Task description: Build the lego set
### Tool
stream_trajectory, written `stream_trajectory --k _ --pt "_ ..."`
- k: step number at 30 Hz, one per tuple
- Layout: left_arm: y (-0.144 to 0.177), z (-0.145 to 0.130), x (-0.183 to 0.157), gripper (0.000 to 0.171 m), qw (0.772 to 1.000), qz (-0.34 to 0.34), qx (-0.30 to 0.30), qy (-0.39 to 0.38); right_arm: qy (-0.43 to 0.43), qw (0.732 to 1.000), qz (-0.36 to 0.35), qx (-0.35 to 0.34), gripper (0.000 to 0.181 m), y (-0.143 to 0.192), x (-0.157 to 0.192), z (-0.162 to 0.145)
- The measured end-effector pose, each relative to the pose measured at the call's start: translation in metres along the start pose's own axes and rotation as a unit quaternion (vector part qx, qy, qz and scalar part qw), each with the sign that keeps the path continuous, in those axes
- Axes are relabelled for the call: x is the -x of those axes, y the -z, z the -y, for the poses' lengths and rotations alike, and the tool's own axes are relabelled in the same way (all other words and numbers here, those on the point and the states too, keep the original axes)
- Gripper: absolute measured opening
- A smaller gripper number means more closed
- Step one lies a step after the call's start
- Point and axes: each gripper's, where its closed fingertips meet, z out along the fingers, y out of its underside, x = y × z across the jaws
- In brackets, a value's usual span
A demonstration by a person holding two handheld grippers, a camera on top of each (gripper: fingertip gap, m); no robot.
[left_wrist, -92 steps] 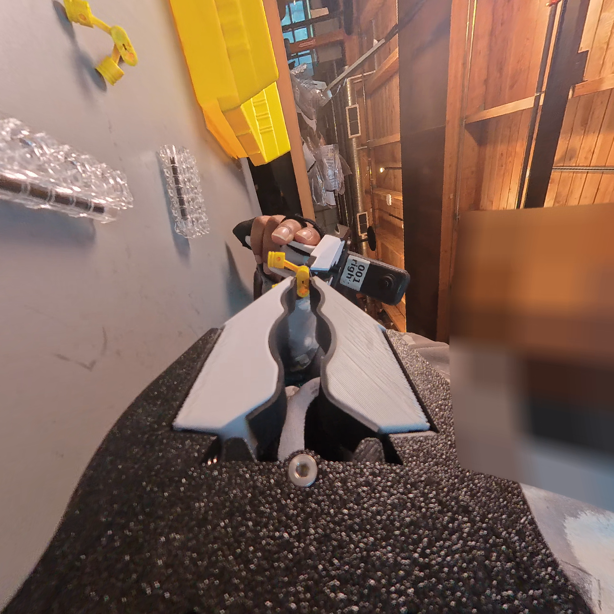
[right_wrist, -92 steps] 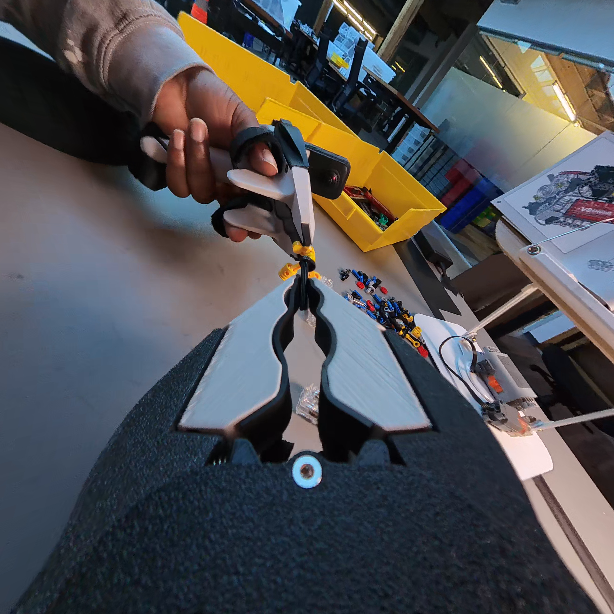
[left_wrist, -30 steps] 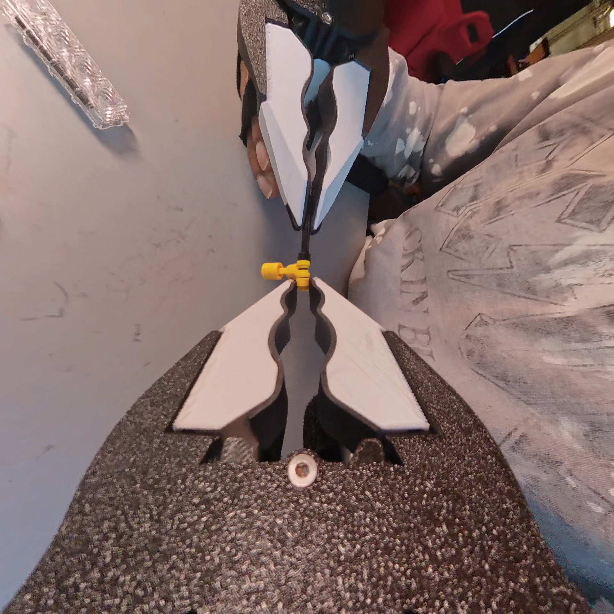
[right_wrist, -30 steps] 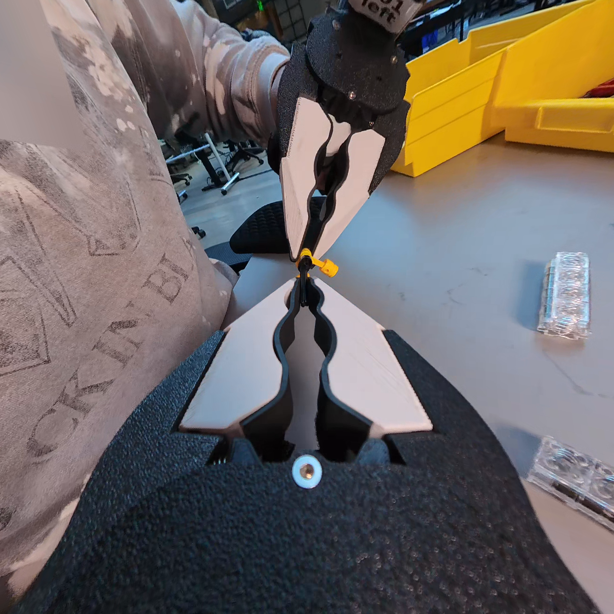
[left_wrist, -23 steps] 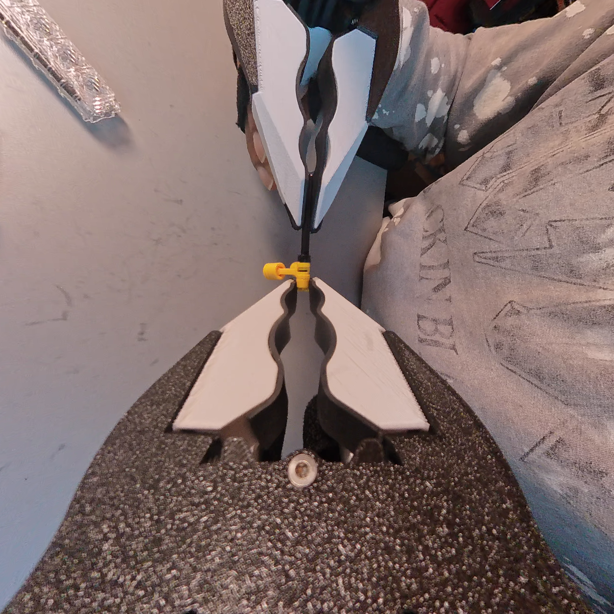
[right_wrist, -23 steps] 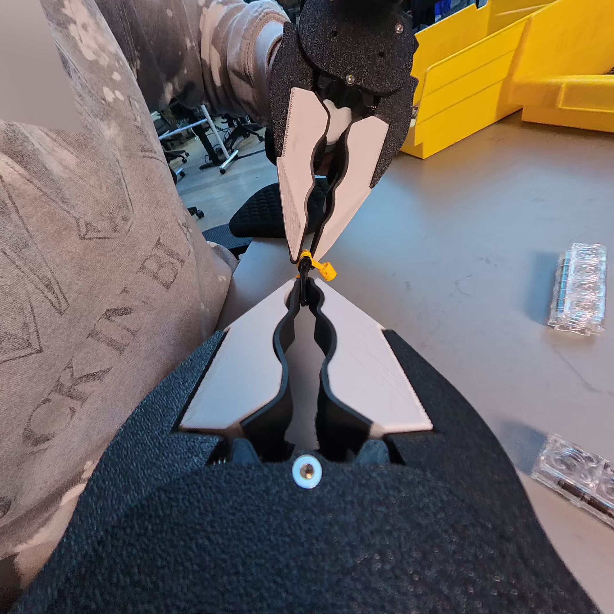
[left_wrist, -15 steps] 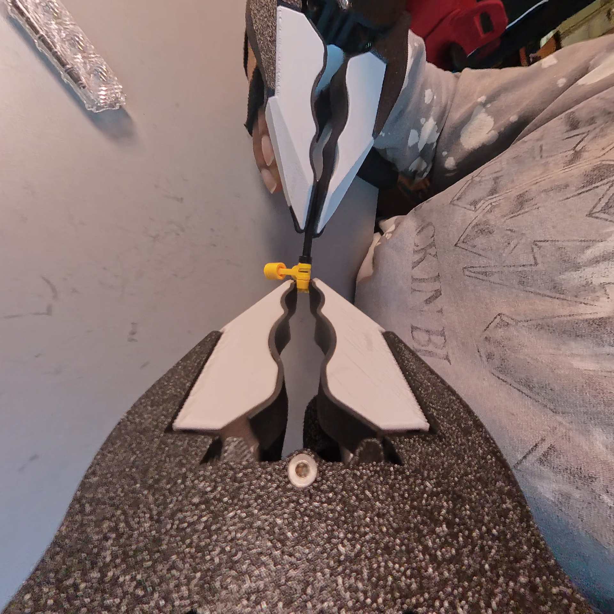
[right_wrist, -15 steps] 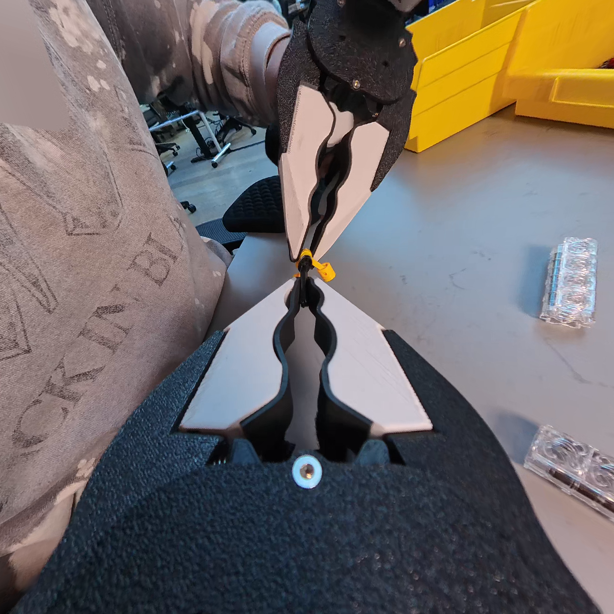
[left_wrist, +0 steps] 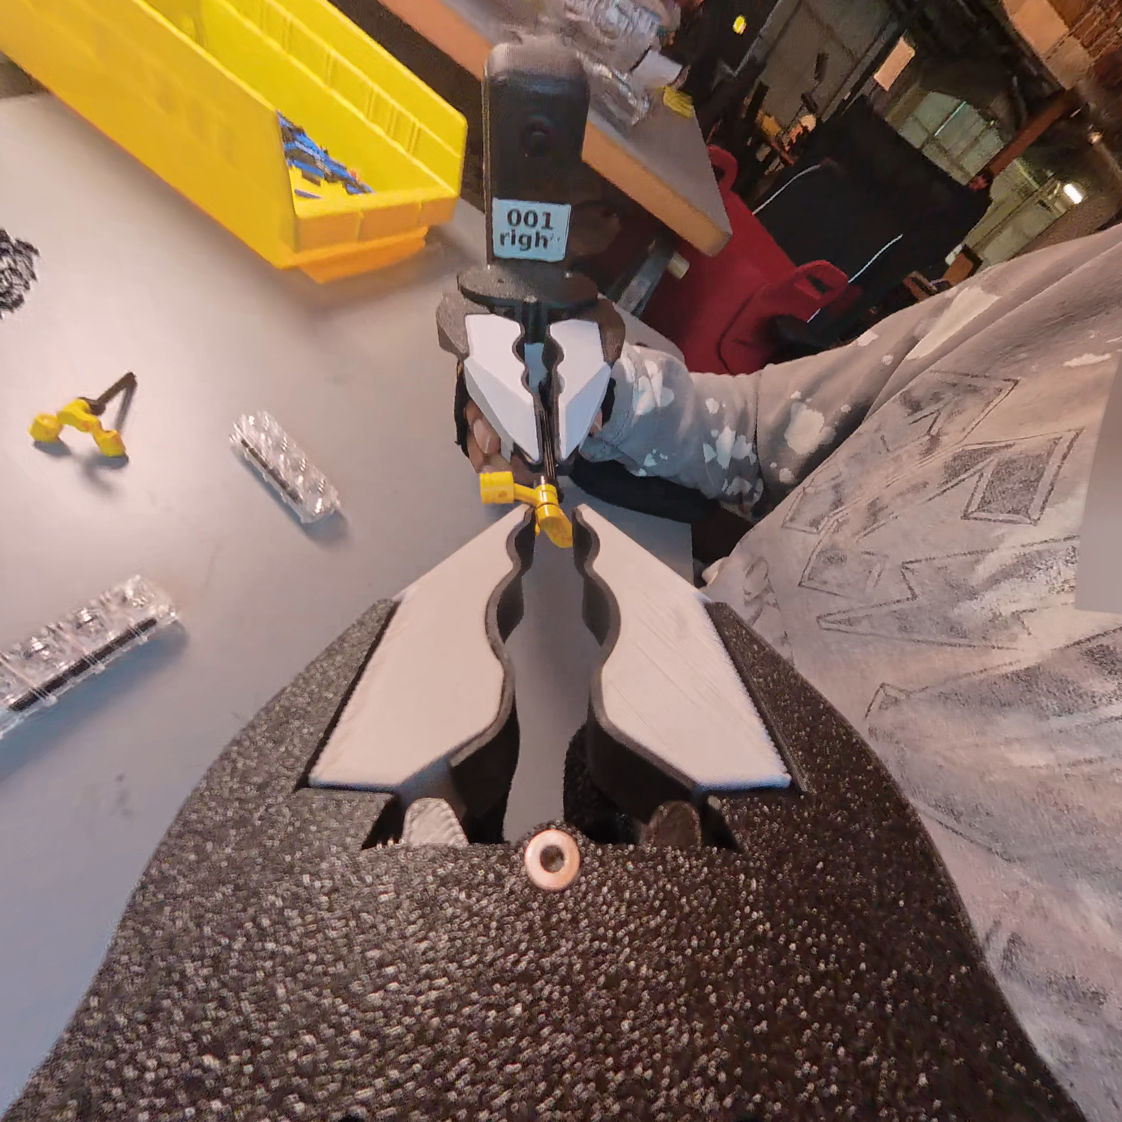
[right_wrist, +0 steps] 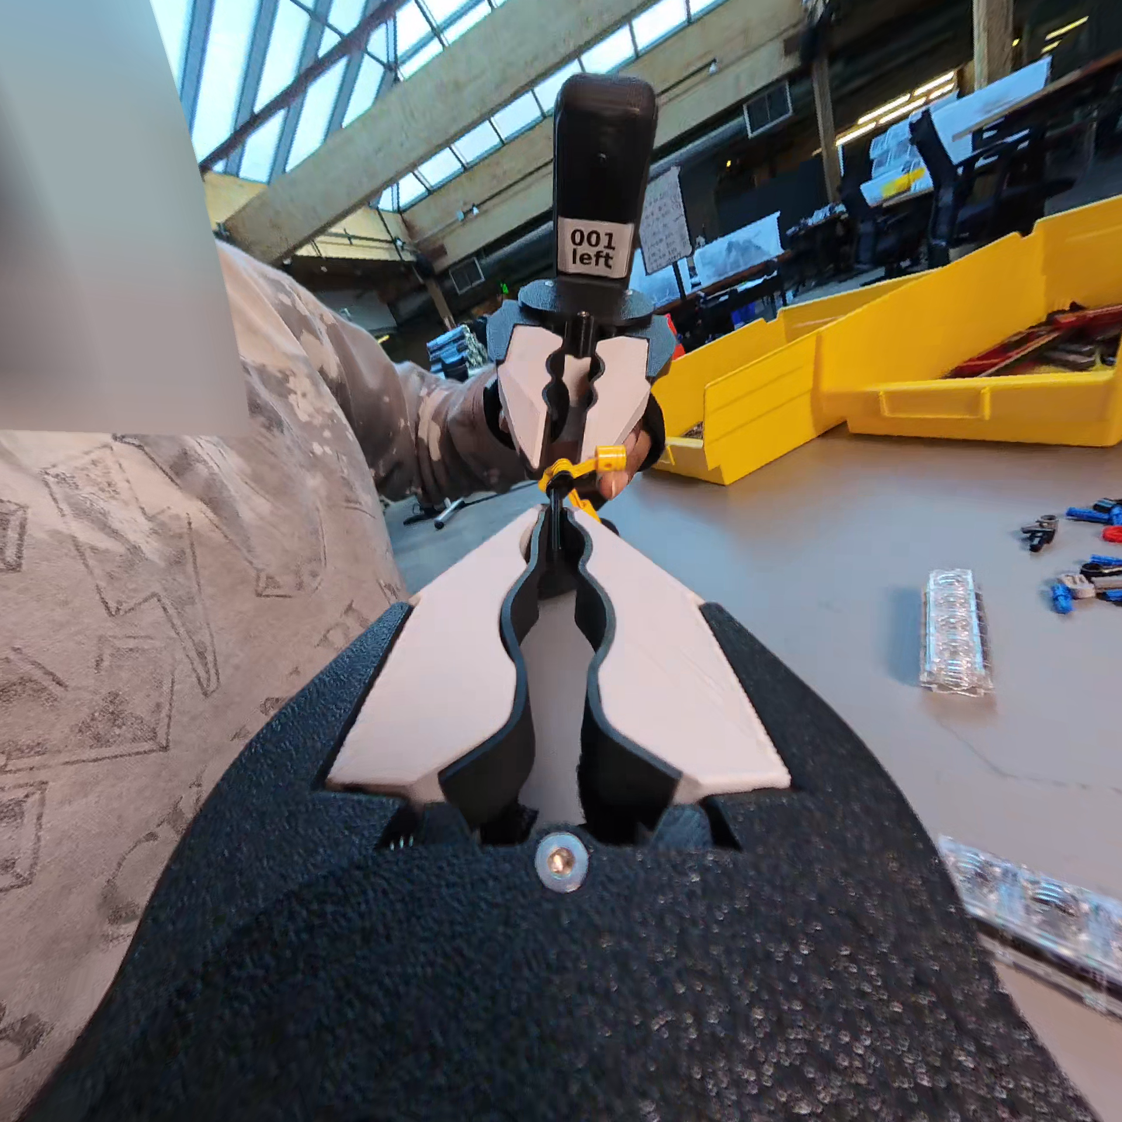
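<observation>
Spanning the background: grey table (left_wrist: 200, 340), yellow bins (left_wrist: 200, 115). Left gripper (left_wrist: 549, 516), fingers parted slightly, tips flanking yellow connector (left_wrist: 546, 504) without clear grip. Right gripper (right_wrist: 555, 516), closed on thin black axle (right_wrist: 555, 516) carrying that connector.

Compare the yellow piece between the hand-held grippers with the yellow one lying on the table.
The held yellow piece hangs above the table, its black axle clamped in the right hand-held gripper; the other yellow piece lies on the table untouched, its axle pointing up freely. Both join yellow parts to a black axle.
</observation>
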Motion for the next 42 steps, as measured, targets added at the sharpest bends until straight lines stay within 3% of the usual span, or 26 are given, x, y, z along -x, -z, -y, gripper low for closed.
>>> stream_trajectory --k 7,20,31,42 --pt "0.002 0.013 -0.004 0.011 0.998 -0.003 -0.064 0.007 0.026 0.999 -0.007 -0.034 0.003 0.001 0.003 0.012" --pt "0.003 0.005 -0.014 0.010 0.983 0.076 0.020 -0.168 0.029 0.999 0.009 -0.016 0.003 -0.002 0.015 0.008" --pt "0.014 0.025 -0.013 0.017 0.992 0.051 -0.058 -0.095 0.000 0.996 0.007 -0.086 0.003 0.007 0.012 0.031" --pt "0.011 0.029 -0.009 0.008 0.989 -0.050 -0.106 0.086 0.017 0.997 -0.007 -0.075 0.003 0.005 0.010 0.027"
